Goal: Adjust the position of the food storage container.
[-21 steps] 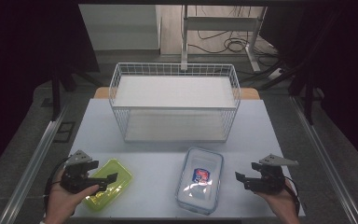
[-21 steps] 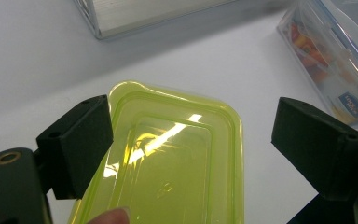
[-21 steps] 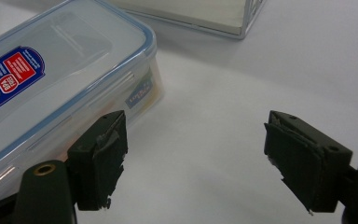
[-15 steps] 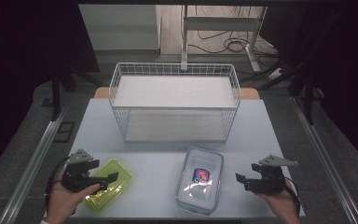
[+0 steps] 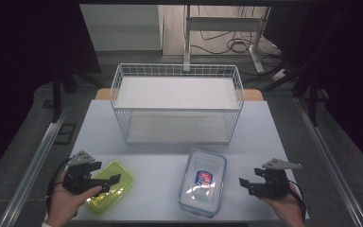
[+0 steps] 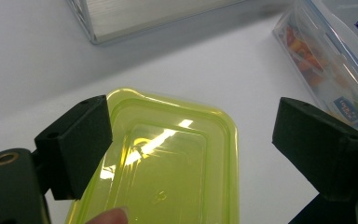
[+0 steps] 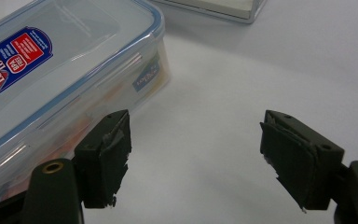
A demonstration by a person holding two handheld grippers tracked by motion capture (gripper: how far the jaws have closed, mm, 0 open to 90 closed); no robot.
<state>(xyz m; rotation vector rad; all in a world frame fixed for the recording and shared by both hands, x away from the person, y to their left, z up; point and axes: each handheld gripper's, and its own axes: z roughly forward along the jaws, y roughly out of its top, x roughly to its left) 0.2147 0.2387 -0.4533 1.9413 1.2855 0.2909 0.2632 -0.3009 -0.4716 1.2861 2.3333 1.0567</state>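
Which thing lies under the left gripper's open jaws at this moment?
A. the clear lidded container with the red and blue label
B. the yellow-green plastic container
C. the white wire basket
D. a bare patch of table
B: in the left gripper view the left gripper has its jaws spread wide over the yellow-green plastic container, while the clear lidded container lies off to the side.

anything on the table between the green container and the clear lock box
Nothing: in the high view, the stretch of table between the green container and the clear lidded box is bare white surface.
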